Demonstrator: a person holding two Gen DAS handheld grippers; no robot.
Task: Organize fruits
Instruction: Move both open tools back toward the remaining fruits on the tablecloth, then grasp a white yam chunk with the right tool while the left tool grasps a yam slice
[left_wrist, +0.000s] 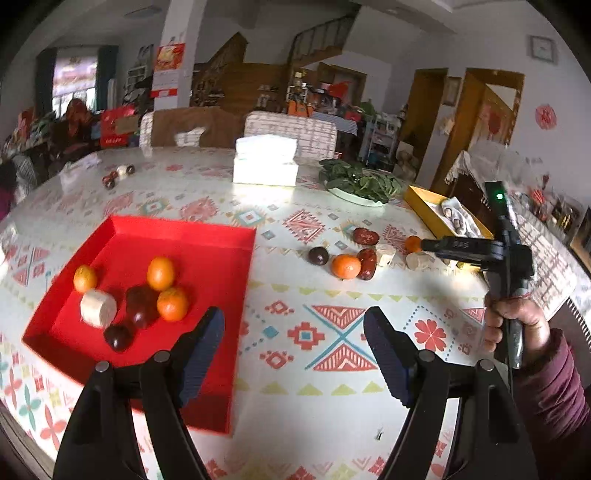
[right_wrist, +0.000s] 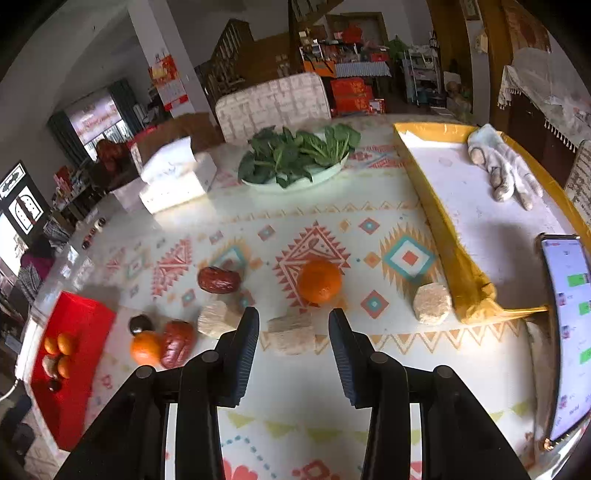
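My left gripper (left_wrist: 293, 332) stands open over the patterned tablecloth, just right of the red tray (left_wrist: 184, 236), with nothing between its fingers. The tray holds three oranges (left_wrist: 160, 273), dark plums (left_wrist: 118, 336) and a pale round chunk (left_wrist: 98, 308). My right gripper (right_wrist: 293, 325) is open, narrower than the left, and points down at a beige chunk (right_wrist: 291, 334) that lies on the table just past its fingertips. An orange (right_wrist: 319, 280) sits a little farther ahead. Left of it lie red dates (right_wrist: 218, 279), another orange (right_wrist: 145, 347) and a dark plum (right_wrist: 140, 324).
A yellow tray (right_wrist: 439, 221) with a glove (right_wrist: 502, 170) is at the right, a beige chunk (right_wrist: 432, 303) at its near corner. A phone (right_wrist: 569, 325) stands at the far right. A plate of greens (right_wrist: 295, 155) and a tissue box (right_wrist: 173, 177) stand farther back.
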